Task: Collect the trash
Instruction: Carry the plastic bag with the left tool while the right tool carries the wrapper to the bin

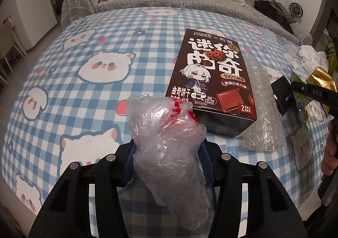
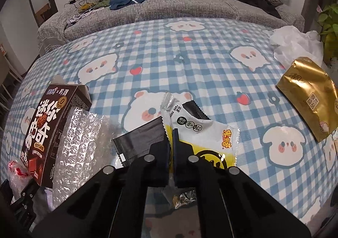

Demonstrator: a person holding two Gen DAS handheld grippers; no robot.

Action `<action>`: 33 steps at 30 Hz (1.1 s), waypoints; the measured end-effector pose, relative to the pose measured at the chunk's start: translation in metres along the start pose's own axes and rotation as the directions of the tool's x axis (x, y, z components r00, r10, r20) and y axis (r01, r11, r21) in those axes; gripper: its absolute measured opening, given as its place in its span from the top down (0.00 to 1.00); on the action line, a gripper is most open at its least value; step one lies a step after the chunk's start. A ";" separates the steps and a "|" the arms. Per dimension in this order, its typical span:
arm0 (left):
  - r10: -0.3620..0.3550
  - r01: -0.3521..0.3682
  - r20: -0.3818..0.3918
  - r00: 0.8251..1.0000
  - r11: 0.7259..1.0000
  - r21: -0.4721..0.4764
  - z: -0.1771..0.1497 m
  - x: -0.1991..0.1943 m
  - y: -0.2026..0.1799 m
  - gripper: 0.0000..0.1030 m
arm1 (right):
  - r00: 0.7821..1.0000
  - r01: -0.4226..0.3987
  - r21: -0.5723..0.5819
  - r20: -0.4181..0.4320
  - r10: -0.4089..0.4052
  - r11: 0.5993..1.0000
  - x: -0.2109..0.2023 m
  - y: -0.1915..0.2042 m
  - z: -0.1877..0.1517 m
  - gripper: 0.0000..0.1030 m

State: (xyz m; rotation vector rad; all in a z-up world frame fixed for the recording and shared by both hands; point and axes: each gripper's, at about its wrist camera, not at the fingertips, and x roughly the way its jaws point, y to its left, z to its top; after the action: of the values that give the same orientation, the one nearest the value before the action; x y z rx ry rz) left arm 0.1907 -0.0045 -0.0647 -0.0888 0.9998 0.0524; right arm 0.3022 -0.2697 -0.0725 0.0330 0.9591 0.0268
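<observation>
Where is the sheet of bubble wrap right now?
The bubble wrap lies on the checked tablecloth, leaning against the cookie box, left of the black wrapper.

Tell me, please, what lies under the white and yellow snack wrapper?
A black wrapper pokes out from under the white and yellow snack wrapper on its left; the checked cloth lies beneath. Anything else under it is covered.
</observation>
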 end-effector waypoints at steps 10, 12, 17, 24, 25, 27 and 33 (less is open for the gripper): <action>0.010 -0.010 0.028 1.000 1.000 -0.006 -0.005 -0.020 0.001 0.51 | 0.999 0.012 -0.017 0.052 -0.012 1.000 -0.038 0.001 -0.011 0.98; 0.014 -0.013 0.031 0.999 1.000 -0.006 -0.007 -0.024 0.000 0.51 | 0.998 0.015 -0.019 0.060 -0.014 1.000 -0.045 0.002 -0.016 0.98; 0.016 -0.016 0.044 0.999 1.000 -0.007 -0.013 -0.038 0.001 0.51 | 0.996 0.012 -0.026 0.085 -0.010 1.000 -0.064 0.006 -0.025 0.99; 0.016 -0.016 0.059 0.998 1.000 -0.006 -0.024 -0.057 0.002 0.51 | 0.994 0.005 -0.030 0.113 -0.002 1.000 -0.091 0.011 -0.041 0.99; 0.017 -0.017 0.060 0.998 1.000 -0.007 -0.025 -0.059 0.003 0.51 | 0.993 0.004 -0.029 0.115 0.000 1.000 -0.094 0.011 -0.043 0.99; 0.016 -0.016 0.061 0.998 1.000 -0.009 -0.028 -0.064 0.004 0.51 | 0.993 0.004 -0.028 0.121 0.000 1.000 -0.100 0.012 -0.047 0.99; 0.018 -0.017 0.075 0.997 1.000 -0.014 -0.037 -0.079 0.009 0.51 | 0.991 0.000 -0.028 0.137 0.004 1.000 -0.118 0.013 -0.060 0.99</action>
State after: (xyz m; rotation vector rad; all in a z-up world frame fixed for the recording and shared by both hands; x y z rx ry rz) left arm 0.1163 0.0003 -0.0182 -0.0896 0.9254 0.0784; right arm 0.1856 -0.2606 -0.0097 0.0105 0.8212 0.0394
